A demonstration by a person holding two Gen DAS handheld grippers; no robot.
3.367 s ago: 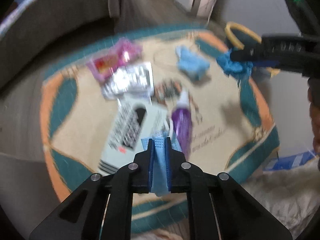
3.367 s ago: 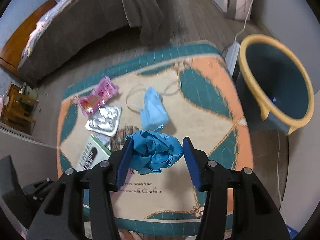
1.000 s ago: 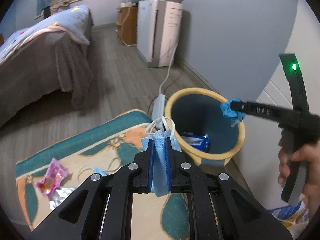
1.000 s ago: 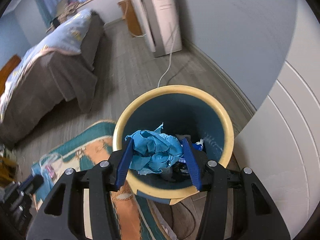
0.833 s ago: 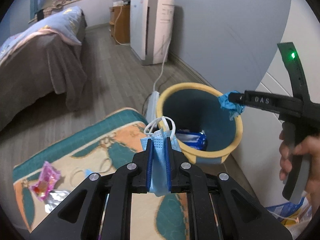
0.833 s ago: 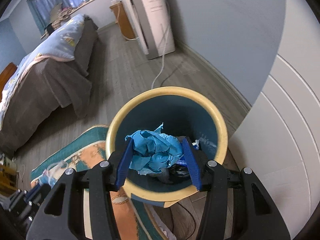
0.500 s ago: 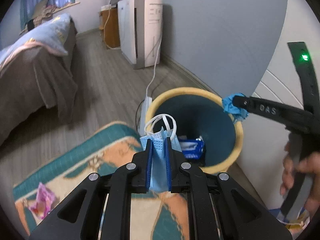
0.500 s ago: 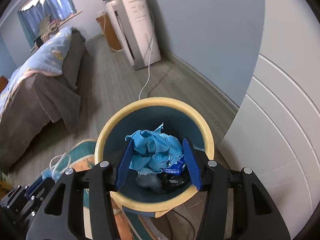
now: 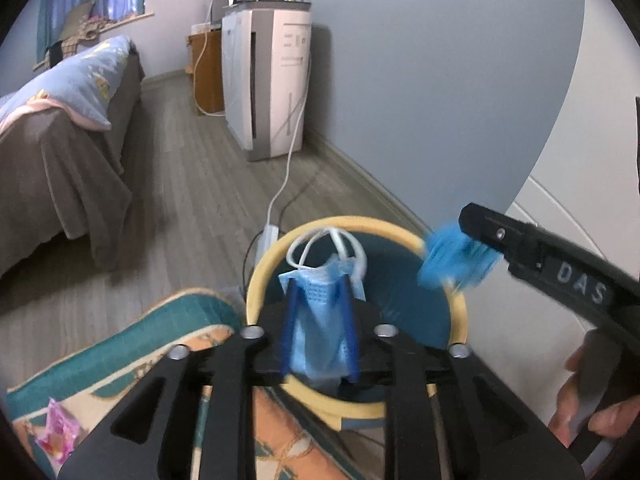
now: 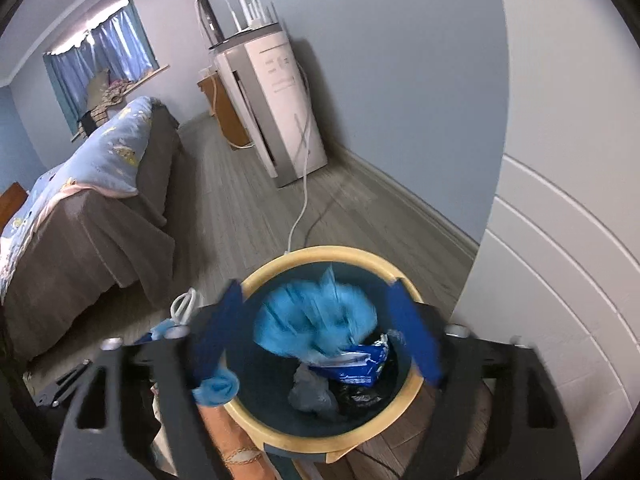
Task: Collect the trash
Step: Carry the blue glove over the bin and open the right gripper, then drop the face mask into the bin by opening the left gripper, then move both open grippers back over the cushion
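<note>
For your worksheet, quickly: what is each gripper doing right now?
Left gripper: opening, face mask between its jaws.
Right gripper: opening, crumpled blue glove dropping free over the bin.

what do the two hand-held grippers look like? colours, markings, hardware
Both are matte black plastic. The left hand-held gripper has two flat slotted arms, silver screw heads at the pivots and dark blue finger pads. The right hand-held gripper matches: black frame, silver screws, blue pads. From the left wrist view its side shows white "DAS" lettering. No cables or sleeve visible; a bare hand grips its handle.
</note>
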